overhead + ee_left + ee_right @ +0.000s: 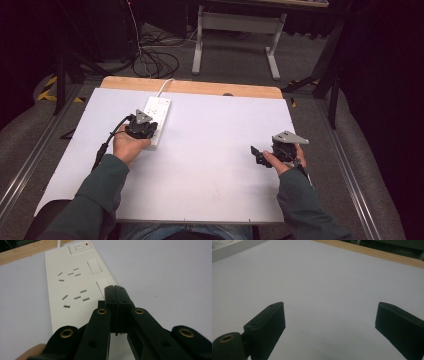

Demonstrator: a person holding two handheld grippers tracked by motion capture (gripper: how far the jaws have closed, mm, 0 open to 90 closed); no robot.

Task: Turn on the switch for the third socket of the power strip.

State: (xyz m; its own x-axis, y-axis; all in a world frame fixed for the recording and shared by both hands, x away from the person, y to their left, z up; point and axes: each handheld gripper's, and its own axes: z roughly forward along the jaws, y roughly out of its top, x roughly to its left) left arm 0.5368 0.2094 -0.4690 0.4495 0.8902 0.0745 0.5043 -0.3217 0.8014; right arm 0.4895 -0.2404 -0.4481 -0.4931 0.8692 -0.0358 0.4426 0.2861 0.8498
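We see a person seated at a table (210, 170) covered by a white board, with a strip of bare wood along its far edge. A white power strip (157, 117) lies at the far left of the board, its white cord running off the far edge of the table.

The left gripper (115, 293) hangs over the near end of the power strip, held in the person's left hand (129, 146). In the left gripper view its two black jaws are pressed flat together with nothing between them, their tips over a white rocker switch (103, 285) on the strip's right side. Beyond them we see a second rocker switch (94, 266), two groups of socket slots, and a main button with a small red light (86, 244) at the strip's far end.

The right gripper (332, 320) sits well apart from the strip, at the right side of the board, in the person's right hand (282, 162). In the right gripper view its jaws stand wide apart above bare white board, holding nothing
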